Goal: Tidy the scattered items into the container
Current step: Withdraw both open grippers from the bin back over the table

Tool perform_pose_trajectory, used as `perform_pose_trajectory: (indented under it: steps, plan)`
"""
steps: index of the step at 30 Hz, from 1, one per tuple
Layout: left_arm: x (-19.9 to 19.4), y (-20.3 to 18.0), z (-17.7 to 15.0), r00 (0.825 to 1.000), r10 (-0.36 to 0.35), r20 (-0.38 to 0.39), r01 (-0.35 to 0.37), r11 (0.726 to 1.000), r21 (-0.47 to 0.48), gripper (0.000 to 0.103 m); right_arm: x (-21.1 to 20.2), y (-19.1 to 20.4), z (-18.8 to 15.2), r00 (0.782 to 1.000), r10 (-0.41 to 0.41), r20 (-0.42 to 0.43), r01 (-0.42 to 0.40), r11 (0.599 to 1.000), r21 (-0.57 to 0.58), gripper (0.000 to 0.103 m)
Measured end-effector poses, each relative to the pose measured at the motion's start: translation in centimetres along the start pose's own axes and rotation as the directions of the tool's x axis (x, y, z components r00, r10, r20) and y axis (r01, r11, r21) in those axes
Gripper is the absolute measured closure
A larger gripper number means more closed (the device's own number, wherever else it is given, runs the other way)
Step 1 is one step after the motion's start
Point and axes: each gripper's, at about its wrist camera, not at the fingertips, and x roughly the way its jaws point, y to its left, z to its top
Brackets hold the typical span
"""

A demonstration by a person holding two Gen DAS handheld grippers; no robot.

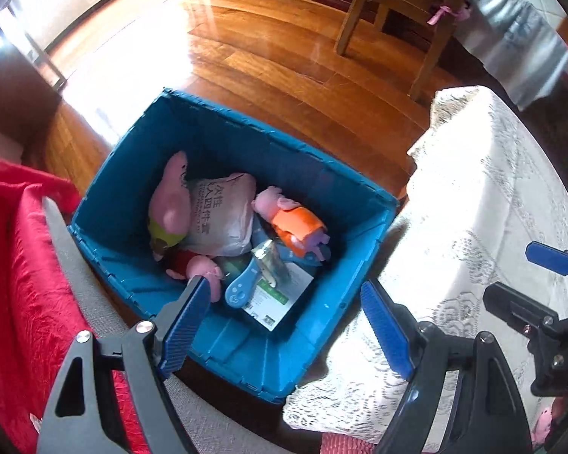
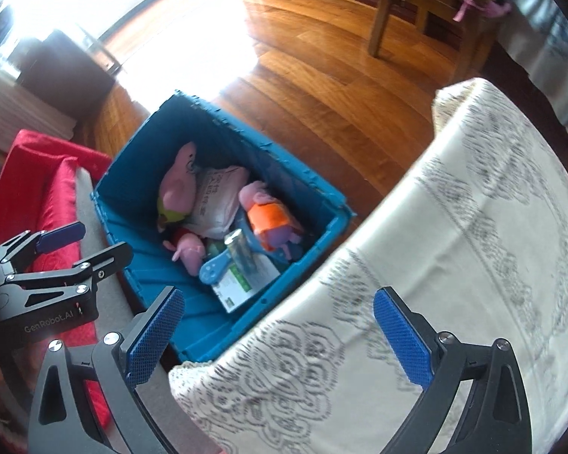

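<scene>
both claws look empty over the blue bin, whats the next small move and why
Probably swing both away from the blue bin to look for leftover items. The left claw and right claw are open and empty, the toys already lie inside, and no loose item shows on the patterned cloth.

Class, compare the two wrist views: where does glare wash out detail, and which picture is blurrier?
Left wrist view: glare whitens the wooden floor and the lace cloth. Right wrist view: motion blur smears the lace cloth; floor glare at upper left. Both bend straight edges, fisheye-style.

Home, wooden floor [image 1: 269,56], dining chair [image 1: 390,11]
</scene>
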Motion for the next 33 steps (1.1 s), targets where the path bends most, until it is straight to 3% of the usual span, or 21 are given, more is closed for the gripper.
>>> perform_pose_trajectory:
  steps: [9,18,27,33]
  plan:
    - [-1.7,-10.0,-1.2,0.999,-0.052,0.015,0.049,0.985,0.164,0.021,-4.6,-8.6,-5.9,0.998,-0.047,0.047,0.038,0.984,0.174,0.001]
    - [-3.6,-21.3,-3.5,0.995,-0.095,0.012,0.086,0.94,0.33,0.021,-9.4,-17.2,-13.7,0.991,-0.112,0.076,0.078,0.931,0.358,0.001]
    - [-5.9,-34.4,-7.6,0.988,-0.151,-0.011,0.136,0.847,0.514,0.021,-14.8,-25.8,-22.7,0.98,-0.178,0.085,0.106,0.839,0.533,0.001]
    - [-7.2,-43.4,-11.9,0.982,-0.183,-0.041,0.166,0.748,0.643,0.021,-18.7,-31.1,-30.1,0.968,-0.233,0.096,0.114,0.743,0.66,0.002]
